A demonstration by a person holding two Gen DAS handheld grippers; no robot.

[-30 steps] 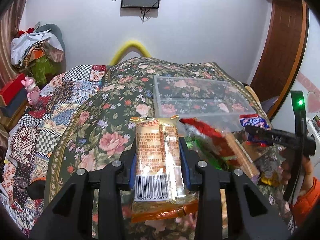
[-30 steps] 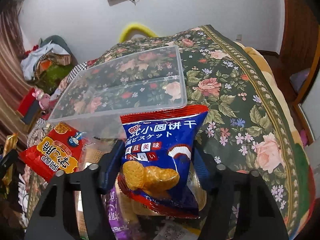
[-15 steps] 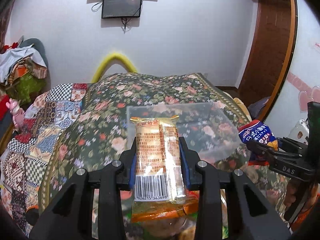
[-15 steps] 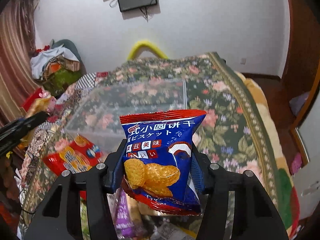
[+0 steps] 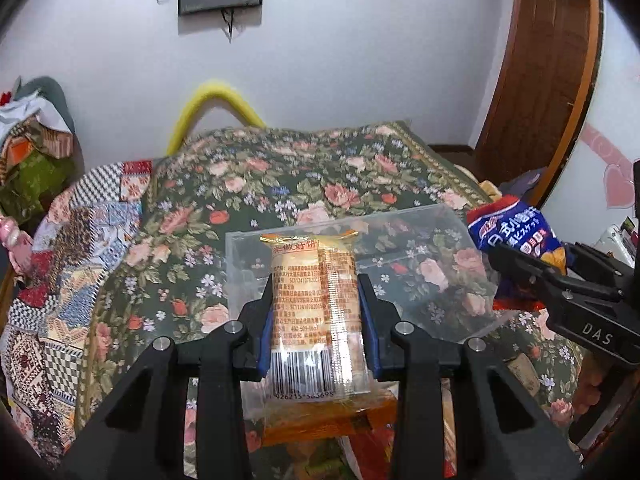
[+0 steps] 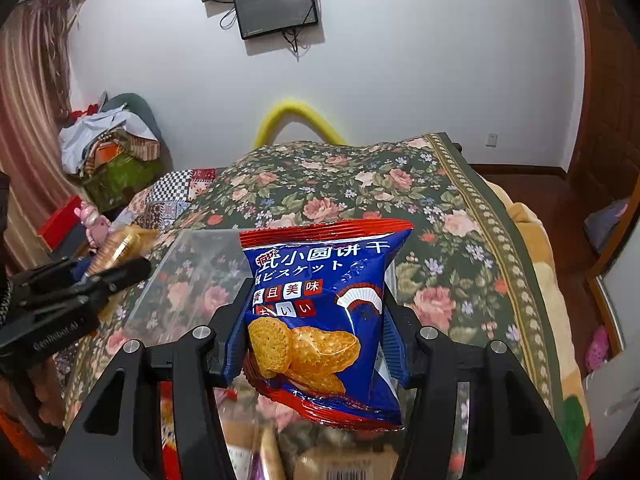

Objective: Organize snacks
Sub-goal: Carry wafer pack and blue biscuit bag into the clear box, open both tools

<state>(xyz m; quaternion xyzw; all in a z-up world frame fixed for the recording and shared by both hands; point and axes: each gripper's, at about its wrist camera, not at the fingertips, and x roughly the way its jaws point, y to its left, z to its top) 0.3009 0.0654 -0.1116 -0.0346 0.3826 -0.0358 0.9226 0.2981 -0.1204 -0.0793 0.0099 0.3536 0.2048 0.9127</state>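
My left gripper (image 5: 316, 312) is shut on a clear-wrapped golden biscuit roll (image 5: 316, 320) and holds it up over the near edge of a clear plastic bin (image 5: 432, 264) on the floral bedspread. My right gripper (image 6: 316, 332) is shut on a blue and red biscuit bag (image 6: 324, 312), also raised in front of the bin (image 6: 192, 280). The right gripper with the blue bag (image 5: 516, 236) shows at the right of the left wrist view. The left gripper with the roll (image 6: 116, 246) shows at the left of the right wrist view.
More snack packets lie in a pile below the grippers (image 6: 312, 456). The floral bedspread (image 6: 440, 216) stretches behind the bin. A patchwork quilt (image 5: 80, 248) lies to the left, a wooden door (image 5: 548, 72) to the right, a cluttered chair (image 6: 112, 148) at far left.
Both grippers have risen with their snacks and moved forward toward the bin. The snack pile has dropped to the bottom of both views.
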